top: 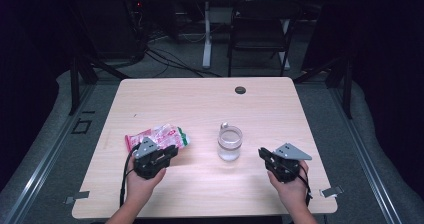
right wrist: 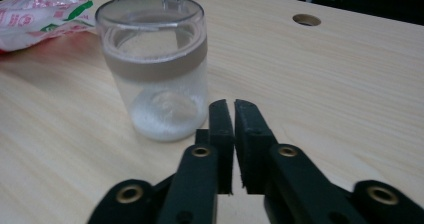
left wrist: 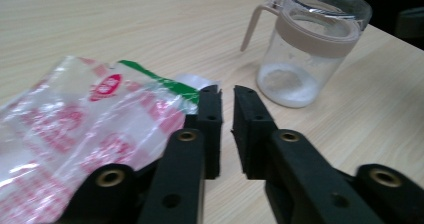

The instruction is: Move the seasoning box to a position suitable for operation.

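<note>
At the left of the light wooden table (top: 200, 104) lies a crinkled clear plastic bag printed in red, white and green (top: 157, 136), flat on the tabletop. The left gripper (top: 170, 151) rests just beside the bag's near edge. In the left gripper view its two black jaws are nearly clenched, with only a thin slit between the pads and nothing gripped; the bag (left wrist: 90, 119) lies against the outer side of the left jaw.

In the middle stands a clear plastic jar with a beige band and a flip lid (top: 229, 142), upright, with a little white powder at its bottom.

At the right, the right gripper (top: 263, 155) sits near the jar, apart from it. In the right gripper view its jaws are pressed almost together on nothing, and the jar (right wrist: 155, 69) stands just beyond their tips.
</note>
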`<state>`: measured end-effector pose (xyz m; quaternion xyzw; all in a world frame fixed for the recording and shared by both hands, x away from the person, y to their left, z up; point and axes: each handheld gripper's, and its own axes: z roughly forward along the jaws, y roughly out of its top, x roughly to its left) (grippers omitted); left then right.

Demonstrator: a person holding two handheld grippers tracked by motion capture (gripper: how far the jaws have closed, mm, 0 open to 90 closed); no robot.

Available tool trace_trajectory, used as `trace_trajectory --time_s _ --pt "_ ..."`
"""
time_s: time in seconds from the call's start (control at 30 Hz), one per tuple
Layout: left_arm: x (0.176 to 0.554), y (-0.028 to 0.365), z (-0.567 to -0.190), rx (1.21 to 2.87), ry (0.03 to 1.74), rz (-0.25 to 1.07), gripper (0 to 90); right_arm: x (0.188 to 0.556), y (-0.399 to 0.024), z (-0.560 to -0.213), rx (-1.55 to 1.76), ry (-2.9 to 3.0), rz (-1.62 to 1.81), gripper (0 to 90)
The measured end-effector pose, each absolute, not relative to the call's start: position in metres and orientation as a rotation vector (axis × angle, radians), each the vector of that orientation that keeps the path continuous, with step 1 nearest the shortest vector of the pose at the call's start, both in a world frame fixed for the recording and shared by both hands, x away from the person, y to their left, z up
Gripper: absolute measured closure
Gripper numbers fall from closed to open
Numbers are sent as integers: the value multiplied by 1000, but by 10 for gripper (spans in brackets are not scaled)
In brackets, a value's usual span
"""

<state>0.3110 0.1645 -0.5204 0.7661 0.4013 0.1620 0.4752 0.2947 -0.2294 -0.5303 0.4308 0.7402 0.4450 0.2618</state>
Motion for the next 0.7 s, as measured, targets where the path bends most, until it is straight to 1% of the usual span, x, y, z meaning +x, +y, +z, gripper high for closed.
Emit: trace_trajectory --time_s 0.03,0.07,0.1,0.2,0.37,0.5,0.7 --pt "313 159 -521 1875 979 387 865 300 -227 -531 1160 2007 1201 900" --pt "315 153 -522 1882 970 375 894 305 -223 -532 1148 2005 1202 900" --pt "316 149 -522 1887 963 372 900 314 -217 -533 1140 2026 1197 900" --pt "321 132 -521 1901 945 366 900 322 -211 -534 1115 2042 1192 900" --pt "336 100 -521 1895 981 367 900 343 -200 -535 1085 2059 1207 900" --pt "350 79 -523 1914 994 389 900 346 -198 -539 1079 2076 1205 900" --pt "363 54 -531 1928 1029 376 900 351 -195 -540 1060 2083 1211 900"
